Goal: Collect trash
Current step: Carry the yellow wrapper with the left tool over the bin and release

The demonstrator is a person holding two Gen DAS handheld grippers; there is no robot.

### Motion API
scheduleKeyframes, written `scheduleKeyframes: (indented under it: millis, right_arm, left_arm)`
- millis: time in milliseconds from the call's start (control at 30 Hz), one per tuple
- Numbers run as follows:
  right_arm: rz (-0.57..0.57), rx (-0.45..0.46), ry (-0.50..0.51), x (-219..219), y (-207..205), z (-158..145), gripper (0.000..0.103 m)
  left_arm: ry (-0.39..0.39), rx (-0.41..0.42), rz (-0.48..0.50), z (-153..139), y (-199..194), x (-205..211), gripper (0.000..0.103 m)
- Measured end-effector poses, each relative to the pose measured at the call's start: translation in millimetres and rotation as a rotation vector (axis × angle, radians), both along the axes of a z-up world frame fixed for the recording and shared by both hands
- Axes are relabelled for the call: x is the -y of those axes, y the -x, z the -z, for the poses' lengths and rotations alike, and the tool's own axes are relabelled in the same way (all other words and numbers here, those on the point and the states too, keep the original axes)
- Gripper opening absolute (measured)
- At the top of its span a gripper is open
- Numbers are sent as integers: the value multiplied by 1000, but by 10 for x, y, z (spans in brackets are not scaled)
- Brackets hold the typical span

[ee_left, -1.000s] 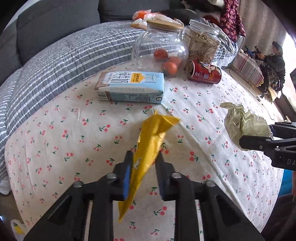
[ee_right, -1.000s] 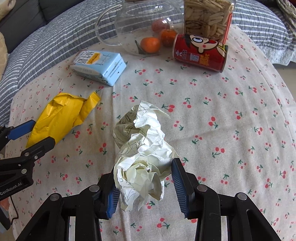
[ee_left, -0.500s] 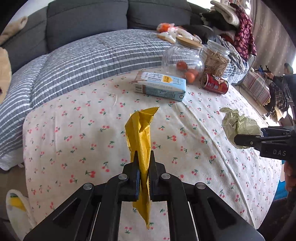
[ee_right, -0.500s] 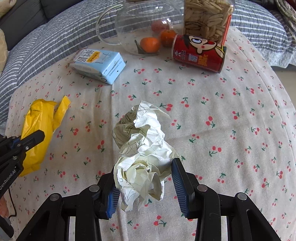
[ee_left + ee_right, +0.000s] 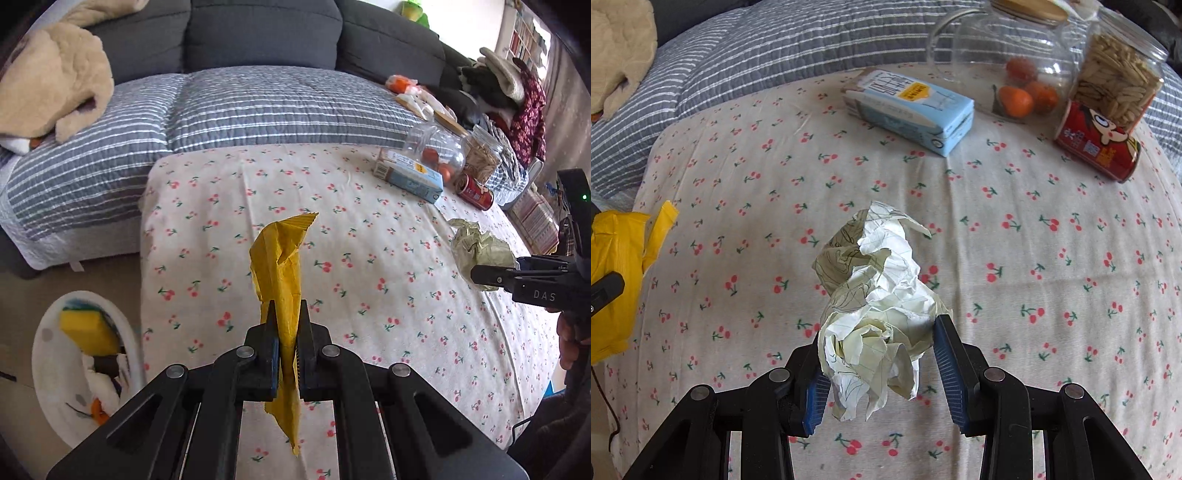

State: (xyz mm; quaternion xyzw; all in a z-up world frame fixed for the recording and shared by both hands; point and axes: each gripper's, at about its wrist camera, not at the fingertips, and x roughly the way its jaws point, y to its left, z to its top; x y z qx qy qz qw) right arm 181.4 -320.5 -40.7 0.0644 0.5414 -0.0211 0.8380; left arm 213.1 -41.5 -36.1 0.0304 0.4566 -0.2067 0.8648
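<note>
Your left gripper [image 5: 287, 341] has clamped tight on the yellow wrapper [image 5: 282, 269] and swung it toward the white bin [image 5: 55, 387] on the floor, right gripper [image 5: 882, 363] still squeezing the crumpled paper [image 5: 875, 314] above the cherry-print cloth [image 5: 1034, 258]—both pieces look ready for dropping.

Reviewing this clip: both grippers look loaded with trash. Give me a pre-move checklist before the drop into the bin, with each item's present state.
1. Left gripper clamped on the yellow wrapper: ok, jaws shut on it.
2. Right gripper clamped on the crumpled paper: ok, both pads press on it.
3. Both pieces lifted off the cherry-print cloth: ok.
4. White bin in sight: ok, on the floor at lower left of the left wrist view, already holding trash.
5. Path from table edge to bin free: cannot tell.
6. Trash left on the table: not ok, blue carton and red can lie on their sides.
</note>
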Motion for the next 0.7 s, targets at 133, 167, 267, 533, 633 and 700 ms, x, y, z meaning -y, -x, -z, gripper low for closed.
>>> scheduleKeyframes:
  millis: [133, 167, 267, 533, 633, 700]
  right_arm:
    - [-51, 6, 20, -294, -93, -34, 46]
    - [-63, 6, 21, -372, -115, -45, 46]
    - [-97, 5, 22, -596, -193, -58, 46]
    - [-174, -14, 32, -1160, -318, 73, 46]
    - [-200, -20, 38, -1325, -354, 112, 46]
    - [-214, -23, 39, -1418, -376, 137, 46]
  left_arm:
    - [9, -5, -44, -20, 30, -328, 7]
    - [7, -5, -57, -25, 38, -409, 7]
    - [24, -10, -99, -47, 48, -667, 7]
    - [38, -27, -231, -1, 63, -1324, 7]
    - [20, -42, -276, 85, 54, -1507, 7]
    - [19, -61, -301, 160, 33, -1623, 7]
